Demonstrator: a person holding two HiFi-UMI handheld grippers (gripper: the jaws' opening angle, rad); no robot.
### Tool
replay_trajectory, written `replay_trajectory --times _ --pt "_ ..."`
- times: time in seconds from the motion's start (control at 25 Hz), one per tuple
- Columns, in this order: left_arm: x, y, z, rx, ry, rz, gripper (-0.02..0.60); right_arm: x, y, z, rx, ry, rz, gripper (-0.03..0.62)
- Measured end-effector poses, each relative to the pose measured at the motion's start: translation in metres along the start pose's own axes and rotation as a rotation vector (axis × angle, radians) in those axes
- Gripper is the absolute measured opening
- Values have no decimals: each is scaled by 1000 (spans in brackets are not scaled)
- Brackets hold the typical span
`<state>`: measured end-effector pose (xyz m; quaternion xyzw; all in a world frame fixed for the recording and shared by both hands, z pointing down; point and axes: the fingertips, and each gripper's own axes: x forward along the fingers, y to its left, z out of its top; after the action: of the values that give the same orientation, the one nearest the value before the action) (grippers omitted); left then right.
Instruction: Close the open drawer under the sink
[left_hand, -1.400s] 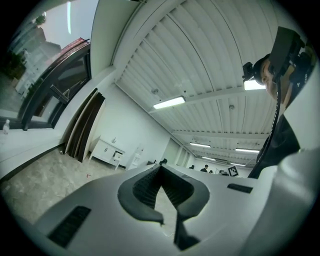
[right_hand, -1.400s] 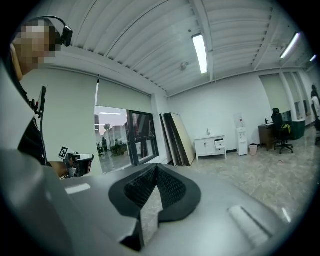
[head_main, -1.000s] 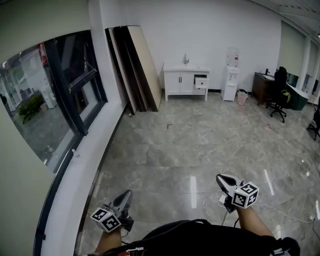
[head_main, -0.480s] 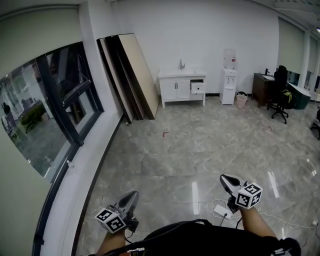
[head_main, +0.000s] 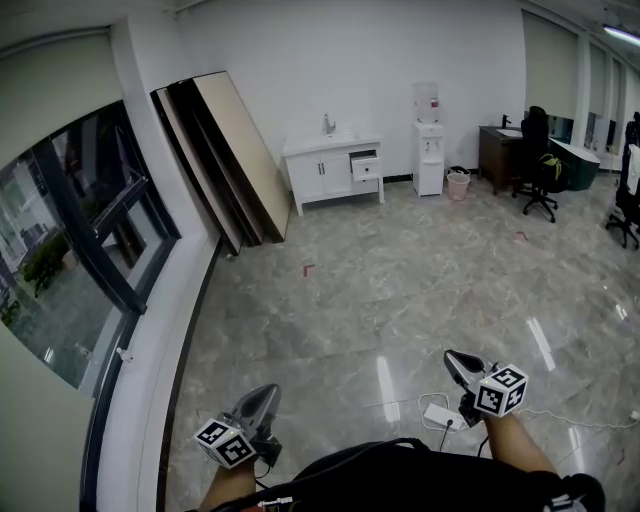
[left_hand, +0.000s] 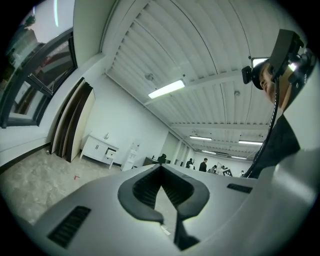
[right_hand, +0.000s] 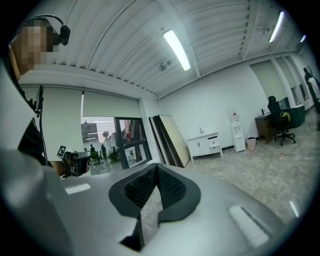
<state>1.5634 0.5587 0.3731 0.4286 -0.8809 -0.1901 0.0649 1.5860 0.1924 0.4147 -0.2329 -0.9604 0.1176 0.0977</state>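
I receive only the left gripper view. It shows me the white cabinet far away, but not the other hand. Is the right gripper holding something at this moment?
Observer: No. In the right gripper view, the right gripper has its jaws together, and nothing is between them.
Operator: Thank you. Is there something on the ground near the person that I should know about?
Observer: Yes. The head view shows a small white box, perhaps a power block, lying on the floor close below the right gripper.
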Motion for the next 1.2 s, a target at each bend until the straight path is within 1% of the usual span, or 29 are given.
replay_trajectory --times 0.12,0.24,0.48,0.6,0.84,1.0,1.12,1.2 --pt "14 22 4 -15 0 -46 0 20 -2 3 -6 0 -27 2" --pt "18 56 11 -22 1 -74 0 49 8 10 -20 -11 -48 2" --pt "13 135 59 -7 2 -94 0 124 47 25 -48 -26 -64 2" --pt "5 175 75 -19 -13 -110 0 164 64 26 -48 -23 -68 2" --pt "-17 247 95 -27 -19 -93 0 241 96 20 -58 4 -46 2" --pt "-30 291 108 -37 -25 -48 0 285 113 24 -72 20 -17 2" --pt "-30 309 113 -37 -27 -25 0 303 114 25 -81 32 -6 2" --pt "-23 314 111 -46 -26 -23 0 310 106 26 -80 33 -5 2"
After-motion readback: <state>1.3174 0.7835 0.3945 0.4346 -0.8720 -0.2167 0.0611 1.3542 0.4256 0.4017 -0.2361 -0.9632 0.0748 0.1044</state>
